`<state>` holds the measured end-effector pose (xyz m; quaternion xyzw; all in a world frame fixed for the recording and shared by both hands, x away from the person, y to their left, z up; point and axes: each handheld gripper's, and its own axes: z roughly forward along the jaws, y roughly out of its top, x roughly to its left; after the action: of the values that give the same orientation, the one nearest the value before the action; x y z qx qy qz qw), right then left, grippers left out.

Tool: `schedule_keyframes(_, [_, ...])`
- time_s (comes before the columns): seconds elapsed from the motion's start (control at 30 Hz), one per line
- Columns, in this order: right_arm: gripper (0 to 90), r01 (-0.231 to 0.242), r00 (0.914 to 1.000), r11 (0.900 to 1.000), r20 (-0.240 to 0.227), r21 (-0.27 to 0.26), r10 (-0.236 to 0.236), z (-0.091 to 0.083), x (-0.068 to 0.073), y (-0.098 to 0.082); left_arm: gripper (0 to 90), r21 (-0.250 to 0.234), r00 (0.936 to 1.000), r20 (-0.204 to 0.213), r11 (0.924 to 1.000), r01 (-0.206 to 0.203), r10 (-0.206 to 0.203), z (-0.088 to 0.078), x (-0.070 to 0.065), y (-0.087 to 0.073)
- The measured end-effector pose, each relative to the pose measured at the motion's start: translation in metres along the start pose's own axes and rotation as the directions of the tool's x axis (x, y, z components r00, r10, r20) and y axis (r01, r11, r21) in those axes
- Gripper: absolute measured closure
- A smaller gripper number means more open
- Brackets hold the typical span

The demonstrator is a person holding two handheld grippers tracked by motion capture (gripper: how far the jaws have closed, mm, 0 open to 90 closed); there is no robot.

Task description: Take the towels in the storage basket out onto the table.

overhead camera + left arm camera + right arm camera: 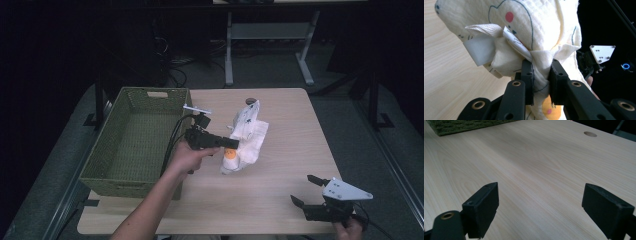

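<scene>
The left gripper (541, 82) pinches a fold of the cream printed cloth (536, 27), its two black jaws pressed together on a bunched pleat just beside a white label (516, 41) sewn into the fabric. In the high view the same gripper (231, 144) points toward the right side of the table, and the cloth (247, 135) lies crumpled near the middle of the table (280, 200), just right of the green woven basket (107, 177). The basket's inside looks bare as far as the high view reaches. The left hand (189, 156) wraps the gripper's handle, its forearm coming in from the bottom edge and crossing the basket's near right corner.

The right gripper (307, 190) rests at the near right corner of the table, well apart from the cloth, its jaws spread wide with nothing but bare wood between them. In its own view the jaws (549, 206) face the tabletop, with the basket's edge (464, 125) and a round hole (590, 134) in the tabletop far off.
</scene>
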<state>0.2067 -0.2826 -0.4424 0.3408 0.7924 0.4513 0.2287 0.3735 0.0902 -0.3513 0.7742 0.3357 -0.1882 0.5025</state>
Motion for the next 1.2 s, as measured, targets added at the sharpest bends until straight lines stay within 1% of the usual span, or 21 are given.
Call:
schedule_keyframes(0.17, [13.7, 0.003, 1.0000, 1.000, -0.002, -0.001, -0.003, 0.000, 0.001, 0.000, 77.3, 0.010, 1.0000, 0.001, 0.9999, -0.002, 0.002, 0.008, 0.001, 0.001])
schedule_keyframes(0.5, [13.7, 0.001, 1.0000, 1.000, -0.004, -0.005, -0.001, 0.000, 0.000, 0.000, 77.1, 0.009, 0.9999, 0.001, 0.9999, 0.013, -0.013, 0.023, 0.007, 0.001])
schedule_keyframes(0.77, [13.7, -0.002, 1.0000, 1.000, -0.004, -0.008, 0.001, -0.001, 0.001, 0.000, 77.0, 0.016, 0.9996, -0.018, 0.9996, 0.022, -0.021, 0.032, 0.012, -0.001])
schedule_keyframes(0.93, [13.7, -0.001, 1.0000, 1.000, -0.004, -0.010, 0.001, -0.001, 0.000, 0.000, 76.7, 0.025, 0.9989, -0.039, 0.9993, 0.028, -0.027, 0.036, 0.016, -0.002])
schedule_keyframes(1.2, [13.7, -0.003, 1.0000, 1.000, -0.004, -0.011, 0.003, -0.001, 0.001, 0.000, 76.3, 0.026, 0.9966, -0.073, 0.9988, 0.041, -0.040, 0.046, 0.019, -0.004])
